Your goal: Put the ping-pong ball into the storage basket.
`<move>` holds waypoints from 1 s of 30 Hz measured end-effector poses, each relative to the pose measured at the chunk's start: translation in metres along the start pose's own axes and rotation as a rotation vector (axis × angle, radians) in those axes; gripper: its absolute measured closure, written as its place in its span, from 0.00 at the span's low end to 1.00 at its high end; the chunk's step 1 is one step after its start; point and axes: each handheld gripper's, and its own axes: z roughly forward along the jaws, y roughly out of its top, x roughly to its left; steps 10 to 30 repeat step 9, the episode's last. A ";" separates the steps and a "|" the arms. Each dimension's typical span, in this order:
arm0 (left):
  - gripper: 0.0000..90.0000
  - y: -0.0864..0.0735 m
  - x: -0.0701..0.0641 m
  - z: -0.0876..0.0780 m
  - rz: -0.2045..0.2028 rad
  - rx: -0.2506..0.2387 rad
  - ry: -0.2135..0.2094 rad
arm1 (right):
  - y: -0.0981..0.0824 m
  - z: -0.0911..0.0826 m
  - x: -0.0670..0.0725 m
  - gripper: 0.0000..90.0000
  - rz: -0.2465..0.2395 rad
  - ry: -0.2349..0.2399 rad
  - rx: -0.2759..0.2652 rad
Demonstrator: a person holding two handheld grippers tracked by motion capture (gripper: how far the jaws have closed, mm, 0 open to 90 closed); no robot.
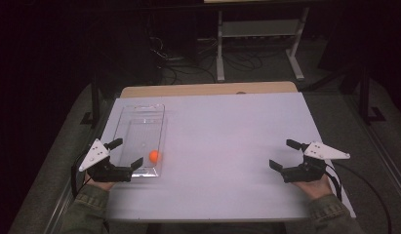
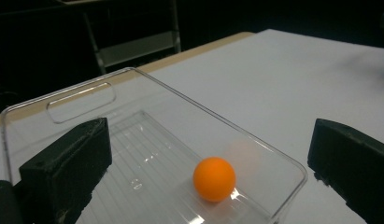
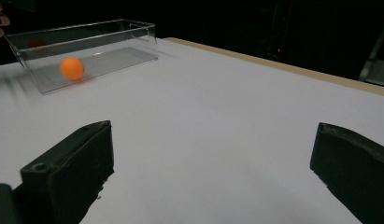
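Ball (image 1: 154, 156) first: orange, small, and sitting inside the clear tray (image 1: 134, 113), down at the tray's near end and close to its right wall. From the left gripper view we see the ball (image 2: 214, 179) resting on the ribbed floor of the tray (image 2: 180, 95), with the near corner of the rim curving just past it. From the right gripper view it shows through the tray's see-through side (image 3: 101, 28), well off across the sheet.

Now the tray itself: it lies lengthwise along the left side of the white table (image 1: 227, 126), its left wall close to the table's left edge and its far end short of the wooden strip at the back.

Our left gripper (image 1: 123, 153) has its jaws spread wide and is holding nothing; we see one jaw over the tray's left rim and the other at its near end, with the ball just beyond that jaw. We cannot tell whether either jaw touches the plastic.

Over on the other side, our right gripper (image 1: 285, 155) is also spread wide and empty, low over the table near its right edge. Between the two grippers we have a broad stretch of bare white surface, and more of it runs up toward the far edge.
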 end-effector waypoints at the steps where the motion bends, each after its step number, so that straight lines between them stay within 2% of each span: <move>1: 0.00 -0.001 0.001 -0.001 -0.011 -0.008 0.003 | 0.000 0.000 0.000 0.00 0.000 0.000 -0.001; 5: 0.00 -0.004 0.003 -0.004 -0.030 -0.030 0.022 | 0.000 0.000 0.001 0.00 0.004 0.003 -0.001; 9: 0.00 -0.006 0.003 -0.005 -0.027 -0.048 0.037 | 0.000 0.000 0.000 0.00 0.004 0.001 -0.007; 30: 0.00 -0.006 0.003 -0.005 -0.027 -0.048 0.037 | 0.000 0.000 0.000 0.00 0.004 0.001 -0.007</move>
